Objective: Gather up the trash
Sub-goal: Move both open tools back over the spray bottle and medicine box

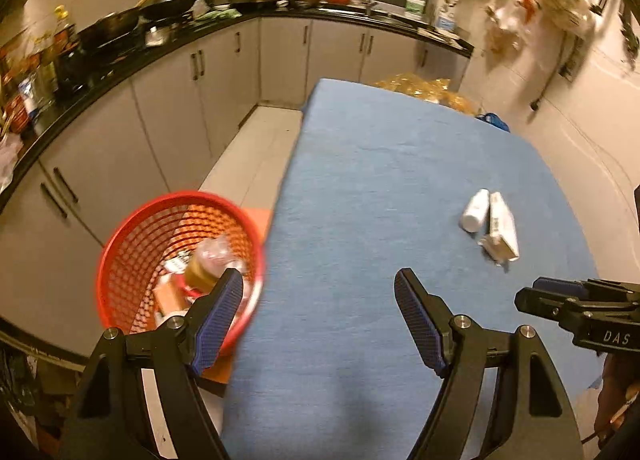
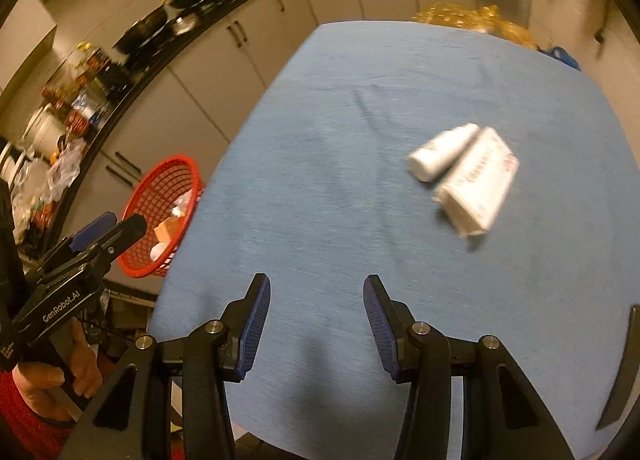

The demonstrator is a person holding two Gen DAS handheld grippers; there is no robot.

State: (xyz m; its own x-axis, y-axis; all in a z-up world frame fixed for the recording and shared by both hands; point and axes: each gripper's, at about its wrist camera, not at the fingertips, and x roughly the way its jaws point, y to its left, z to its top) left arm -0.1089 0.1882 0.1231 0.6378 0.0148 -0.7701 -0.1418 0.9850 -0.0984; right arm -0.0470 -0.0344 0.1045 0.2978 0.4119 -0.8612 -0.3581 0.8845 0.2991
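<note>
Both tools, left (image 1: 319,314) and right (image 2: 317,322), spread wide and empty above blue bench (image 2: 340,140); white bottle (image 2: 442,152) touching carton (image 2: 478,184); red basket (image 1: 132,244) alongside.

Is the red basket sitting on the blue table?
No. The red basket stands off the left edge of the blue table, lower down beside it, with trash already inside.
</note>
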